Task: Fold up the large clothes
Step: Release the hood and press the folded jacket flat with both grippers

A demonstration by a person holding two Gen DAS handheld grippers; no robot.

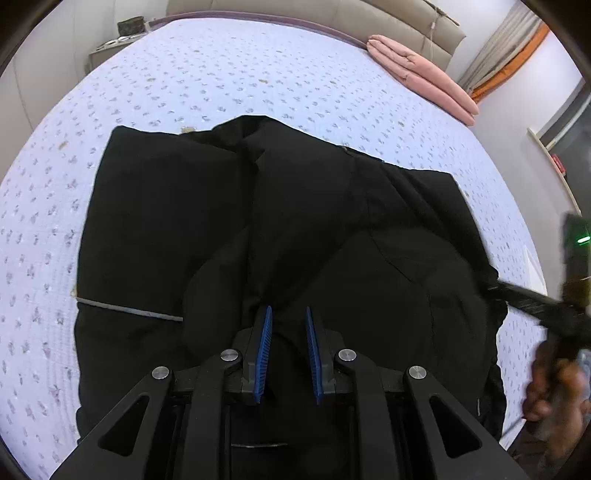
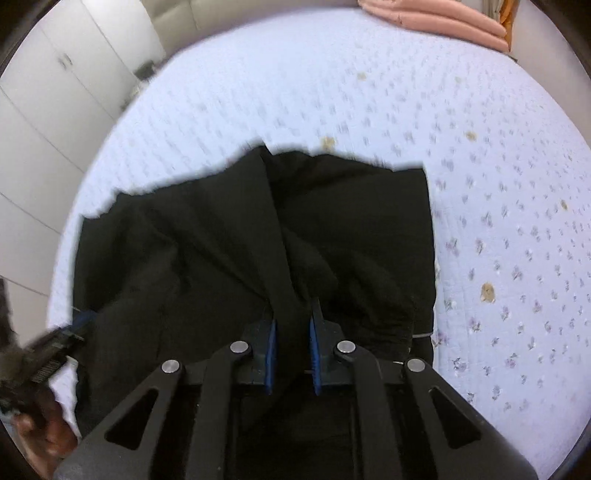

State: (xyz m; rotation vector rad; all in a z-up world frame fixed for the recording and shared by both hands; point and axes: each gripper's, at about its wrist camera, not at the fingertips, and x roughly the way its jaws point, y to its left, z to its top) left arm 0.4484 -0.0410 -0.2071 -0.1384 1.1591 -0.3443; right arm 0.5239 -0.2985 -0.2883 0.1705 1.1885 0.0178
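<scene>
Bedroom light falls on a wide bed (image 1: pixel 184 85) under a pale floral sheet, and on its near part lies the black garment (image 1: pixel 184 206), a big coat or jacket by the look of it, spread and partly doubled over itself. It looks soft, thick and floppy, likely somewhat heavy for cloth, so it should sag and drag unless taken at a hem or a folded edge, never mid-panel. Both hands have it at the near edge: the left tongs (image 1: pixel 289 321) are drawn close together, pinching a bunched ridge of the cloth, and the right tongs (image 2: pixel 292 325) are pinching another raised fold. Beyond, folded pink bedding (image 1: pixel 424 74) rests by the headboard (image 1: pixel 332 18), well apart from the garment.
</scene>
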